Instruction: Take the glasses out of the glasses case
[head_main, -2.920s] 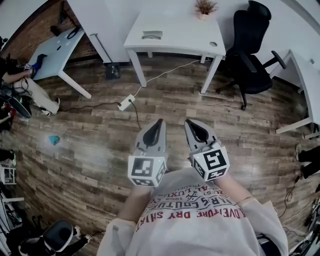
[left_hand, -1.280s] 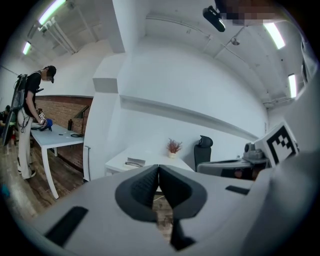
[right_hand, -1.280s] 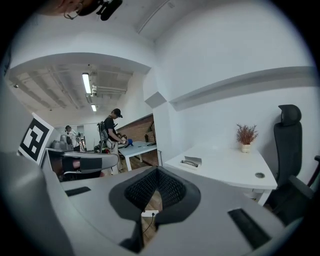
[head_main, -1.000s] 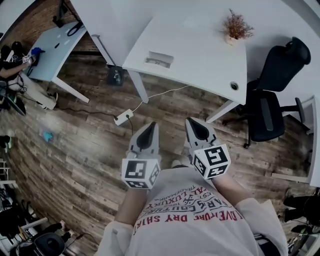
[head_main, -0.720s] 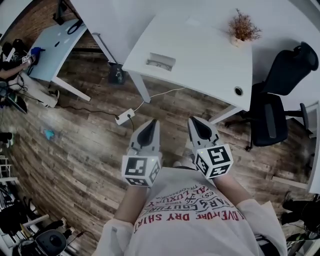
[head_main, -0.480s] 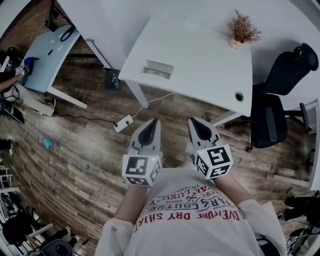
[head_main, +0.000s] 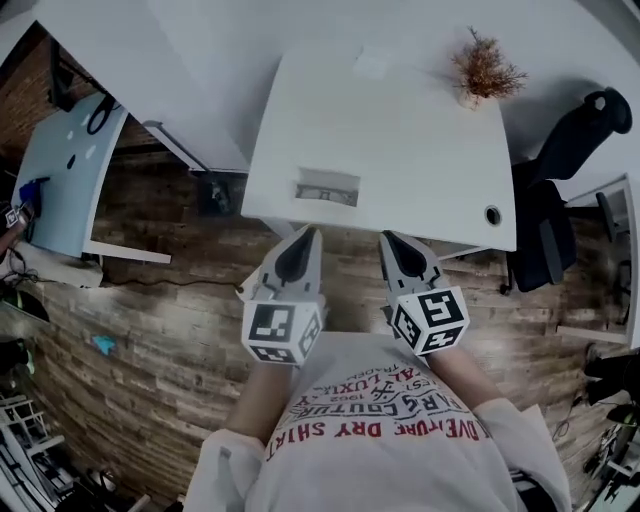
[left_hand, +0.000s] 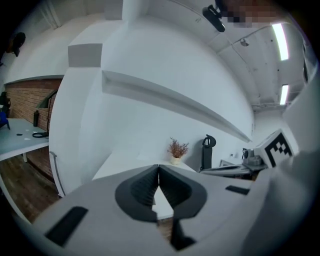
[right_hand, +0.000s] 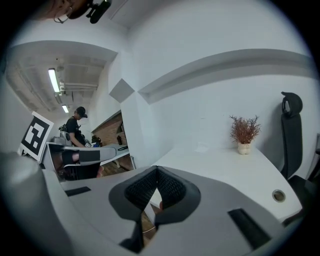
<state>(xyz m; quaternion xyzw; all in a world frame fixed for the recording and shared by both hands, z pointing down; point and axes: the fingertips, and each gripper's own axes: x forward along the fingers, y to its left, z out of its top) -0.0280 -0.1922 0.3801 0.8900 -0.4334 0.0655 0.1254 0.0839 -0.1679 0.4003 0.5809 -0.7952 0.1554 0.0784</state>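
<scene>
A grey glasses case (head_main: 327, 188) lies shut near the front edge of the white table (head_main: 400, 130) in the head view. Both grippers are held side by side in front of the person's chest, just short of that edge. My left gripper (head_main: 307, 231) is shut with nothing in it, its tip a little below the case. My right gripper (head_main: 386, 237) is also shut and empty, to the right of the case. In the left gripper view the jaws (left_hand: 158, 168) meet over the table edge. In the right gripper view the jaws (right_hand: 156, 169) meet too. The case is hidden in both gripper views.
A potted dry plant (head_main: 483, 72) stands at the table's far right, and a cable hole (head_main: 492, 215) sits near its front right corner. A black office chair (head_main: 560, 180) is to the right. A light-blue table (head_main: 62, 170) stands left. A person (right_hand: 76, 131) stands far off.
The person has walked up to the white table, which now lies directly ahead of the grippers. Both grippers stay shut and keep the same pose by the chest.
</scene>
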